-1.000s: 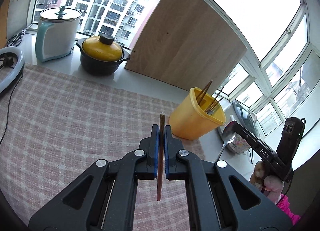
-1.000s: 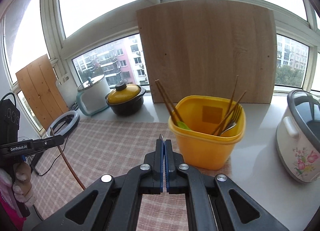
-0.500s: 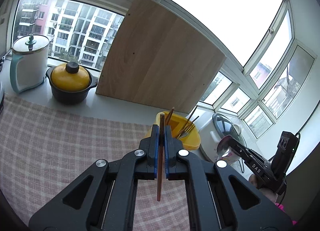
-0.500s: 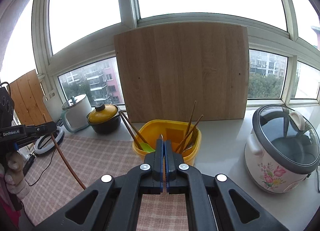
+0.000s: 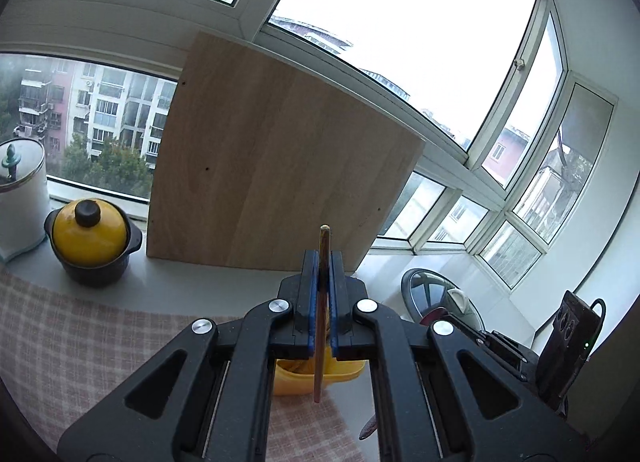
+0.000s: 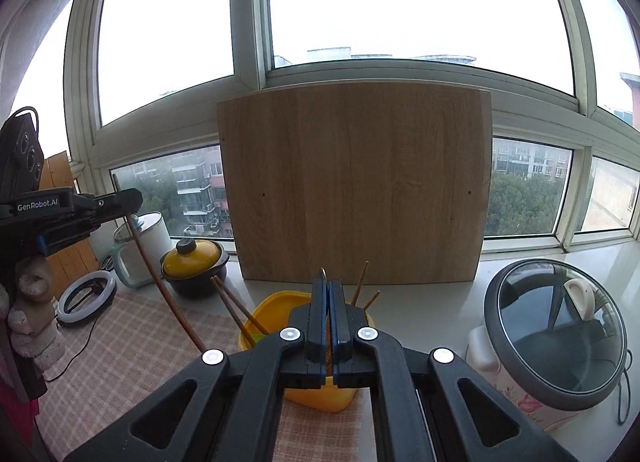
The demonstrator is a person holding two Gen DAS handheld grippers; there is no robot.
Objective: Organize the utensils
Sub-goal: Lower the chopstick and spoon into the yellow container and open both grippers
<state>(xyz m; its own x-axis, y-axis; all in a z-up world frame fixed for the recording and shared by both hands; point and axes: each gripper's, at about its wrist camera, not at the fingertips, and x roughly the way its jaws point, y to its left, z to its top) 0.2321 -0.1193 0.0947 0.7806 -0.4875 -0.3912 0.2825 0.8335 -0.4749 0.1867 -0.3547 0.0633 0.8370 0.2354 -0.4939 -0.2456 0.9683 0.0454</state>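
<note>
**Both grippers carry utensils toward the yellow holder**

The step in hand looks like delivery: the left gripper [image 5: 323, 258] is clenched on a chopstick [image 5: 320, 326], which stands nearly upright between its blue pads, tip above them and the lower end hanging over the yellow holder [image 5: 296, 376] just beyond the jaws. The right gripper [image 6: 328, 286] is also clenched, on a thin metal handle [image 6: 324, 273] that just peeks out above its pads; what utensil it belongs to cannot be told from its own view. In my judgement the next move calls for bringing each utensil over the holder's open mouth, tipping it in among the chopsticks already there, and only then releasing, one gripper at a time so they do not collide.

The right wrist view shows what the left cannot: the whole chopstick seen from the side, slanting down from the left gripper toward the checked cloth [image 6: 132, 338], and the holder's contents, several chopsticks [image 6: 236, 308] leaning against its rim. It also shows the rice cooker [image 6: 560, 346] standing just beside the holder. The left wrist view, in turn, catches a dark rounded end [image 5: 370, 428] below the right gripper, possibly a spoon bowl, and shows that the holder sits at the edge of the cloth
</note>
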